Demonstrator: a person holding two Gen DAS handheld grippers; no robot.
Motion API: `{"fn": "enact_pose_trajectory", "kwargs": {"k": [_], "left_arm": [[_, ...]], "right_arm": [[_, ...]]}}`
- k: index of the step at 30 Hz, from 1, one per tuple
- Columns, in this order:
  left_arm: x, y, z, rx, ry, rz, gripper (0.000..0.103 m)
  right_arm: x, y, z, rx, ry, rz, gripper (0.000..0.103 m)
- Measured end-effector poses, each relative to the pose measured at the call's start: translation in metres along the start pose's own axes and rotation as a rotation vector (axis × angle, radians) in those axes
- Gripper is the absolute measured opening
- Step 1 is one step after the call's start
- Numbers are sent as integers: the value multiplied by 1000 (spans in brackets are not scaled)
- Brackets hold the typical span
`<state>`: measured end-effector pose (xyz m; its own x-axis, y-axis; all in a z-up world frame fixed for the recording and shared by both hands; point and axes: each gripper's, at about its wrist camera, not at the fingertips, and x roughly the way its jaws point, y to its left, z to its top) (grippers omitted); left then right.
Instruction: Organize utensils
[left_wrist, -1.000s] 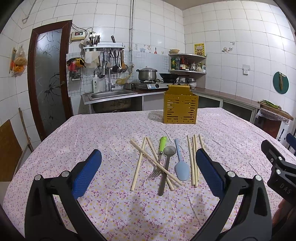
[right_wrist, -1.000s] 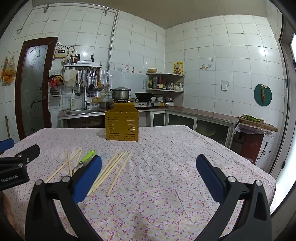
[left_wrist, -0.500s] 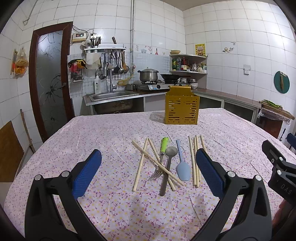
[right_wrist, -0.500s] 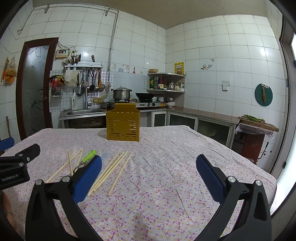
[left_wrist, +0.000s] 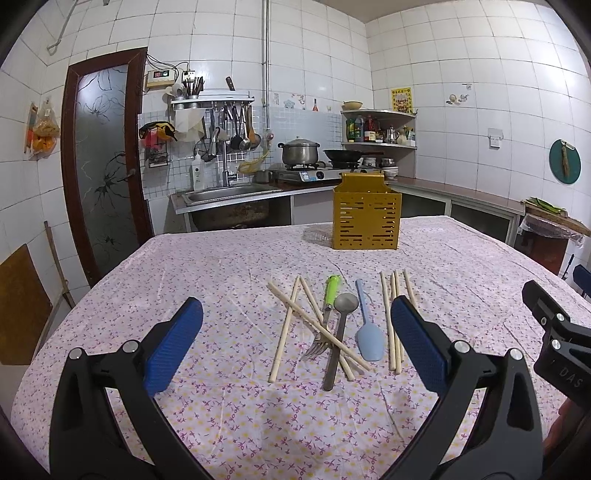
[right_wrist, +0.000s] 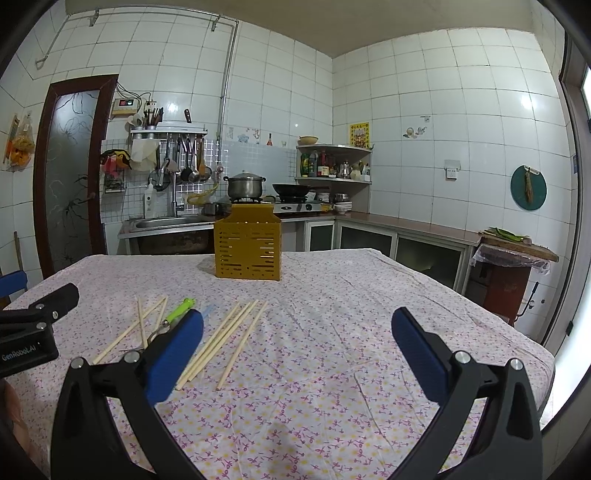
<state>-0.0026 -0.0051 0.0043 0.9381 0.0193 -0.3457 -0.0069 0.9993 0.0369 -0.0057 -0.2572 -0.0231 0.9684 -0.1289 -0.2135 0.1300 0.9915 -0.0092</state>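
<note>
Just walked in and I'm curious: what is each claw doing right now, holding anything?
Left claw: open, holding nothing, above the tablecloth.
Right claw: open, holding nothing.

the right tool (right_wrist: 297, 350) is blocking most of the light blue spatula (right_wrist: 207, 309) and the fork's (right_wrist: 157, 334) tines in its own view — the grey spoon is not showing there at all. the yellow holder's (left_wrist: 366, 216) inside is staying out of sight — the bottom edges are cropping both tool bodies.
</note>
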Motion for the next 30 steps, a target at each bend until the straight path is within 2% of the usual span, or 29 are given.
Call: {"fn": "enact_pose_trajectory", "kwargs": {"k": [30], "left_arm": [[-3,-3,-2,15,3,13,98]], "right_arm": [[1,0,0,5,2,9,99]]}}
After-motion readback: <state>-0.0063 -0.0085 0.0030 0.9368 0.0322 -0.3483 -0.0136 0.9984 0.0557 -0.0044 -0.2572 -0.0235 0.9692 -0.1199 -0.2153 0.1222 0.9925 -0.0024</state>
